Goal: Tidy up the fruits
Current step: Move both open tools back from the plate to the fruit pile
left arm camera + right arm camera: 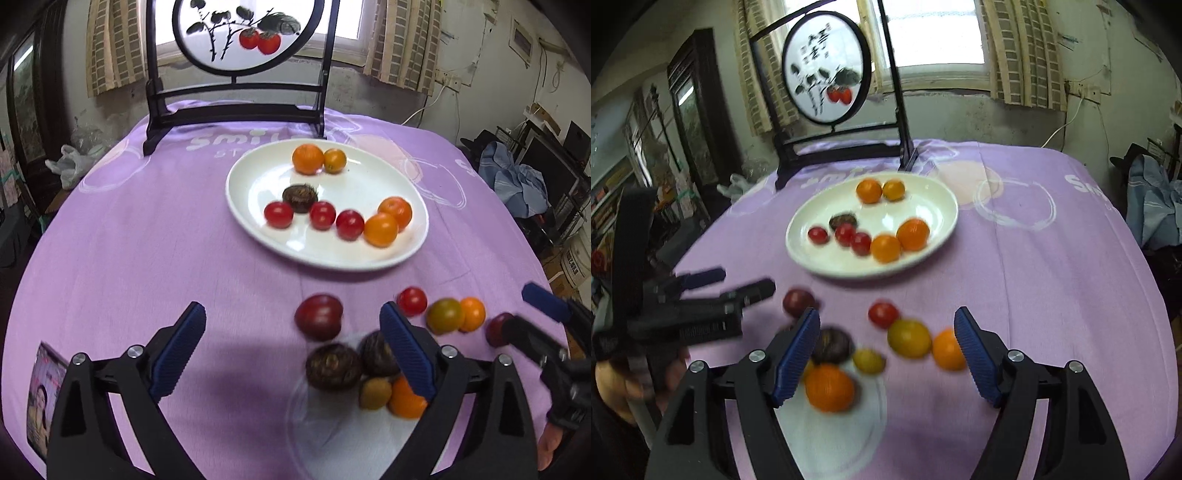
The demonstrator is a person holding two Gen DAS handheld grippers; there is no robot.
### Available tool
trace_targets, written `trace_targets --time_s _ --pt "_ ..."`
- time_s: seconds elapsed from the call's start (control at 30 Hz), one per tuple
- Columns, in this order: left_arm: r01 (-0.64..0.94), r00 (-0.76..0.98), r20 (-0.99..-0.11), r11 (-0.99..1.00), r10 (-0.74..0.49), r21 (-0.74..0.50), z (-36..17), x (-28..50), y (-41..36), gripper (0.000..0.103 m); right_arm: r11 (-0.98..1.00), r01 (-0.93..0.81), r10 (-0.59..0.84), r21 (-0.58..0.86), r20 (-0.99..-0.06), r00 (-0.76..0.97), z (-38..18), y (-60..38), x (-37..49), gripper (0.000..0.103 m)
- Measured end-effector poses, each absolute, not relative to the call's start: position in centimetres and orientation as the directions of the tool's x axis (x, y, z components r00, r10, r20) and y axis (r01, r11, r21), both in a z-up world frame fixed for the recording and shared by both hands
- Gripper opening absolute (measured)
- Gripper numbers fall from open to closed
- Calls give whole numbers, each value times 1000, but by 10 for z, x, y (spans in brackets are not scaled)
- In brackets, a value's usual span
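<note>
Left wrist view: the left hand-held gripper (291,343) hangs spread and empty over the purple-clothed counter (147,240). The white oval ceramic plate (258,177) at 12 o'clock holds oranges and red tomatoes. Loose round fruits (319,317) lie at 3 o'clock. The right hand-held gripper (886,354) is spread too, gripping nothing.

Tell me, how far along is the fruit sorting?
Partly done, it seems. The white plate already carries three cherry tomatoes, four oranges and one dark spiky fruit. Nothing is in hand: the left gripper and right gripper are both open and empty. A loose pile of fruit still waits on the purple cloth.
</note>
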State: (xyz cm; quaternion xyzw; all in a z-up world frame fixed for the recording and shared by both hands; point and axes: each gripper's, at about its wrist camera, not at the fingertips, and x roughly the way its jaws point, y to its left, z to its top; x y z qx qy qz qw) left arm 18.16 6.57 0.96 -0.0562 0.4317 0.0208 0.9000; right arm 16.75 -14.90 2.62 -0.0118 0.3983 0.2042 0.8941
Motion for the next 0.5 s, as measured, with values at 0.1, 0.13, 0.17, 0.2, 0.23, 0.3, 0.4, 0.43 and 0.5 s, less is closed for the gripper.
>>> trace_targets --time_s 0.1,0.13,0.17,0.2,0.23,0.3,0.4,0.43,0.5 --pt "-84 613 -790 992 -22 -93 0 169 70 94 913 -397 329 92 -742 585 10 -146 143 76" --pt "-85 609 -792 992 -23 -94 -2 167 71 94 910 -406 324 82 -750 576 6 -144 137 76" --pt "-86 606 -795 992 -25 -96 -4 165 72 94 905 -419 323 75 -761 562 0 -141 130 76" --pt "-87 605 -796 991 -28 -101 -7 162 73 94 901 -428 325 75 -769 550 -5 -138 124 76" --pt "-87 604 -796 991 -31 -105 -8 161 75 94 898 -434 325 75 -778 537 -10 -135 120 76" --pt "-89 603 -797 990 -36 -112 -12 160 78 94 892 -446 322 70 -792 519 -17 -128 115 76" --pt "-101 596 -803 989 -25 -107 -20 160 85 94 888 -456 304 54 -814 495 -27 -115 114 76" --pt "-107 593 -805 989 -15 -98 -23 160 87 94 888 -458 292 45 -824 486 -30 -109 116 76" --pt "-117 586 -810 989 -4 -89 -24 161 91 94 889 -457 274 29 -834 479 -36 -102 119 76"
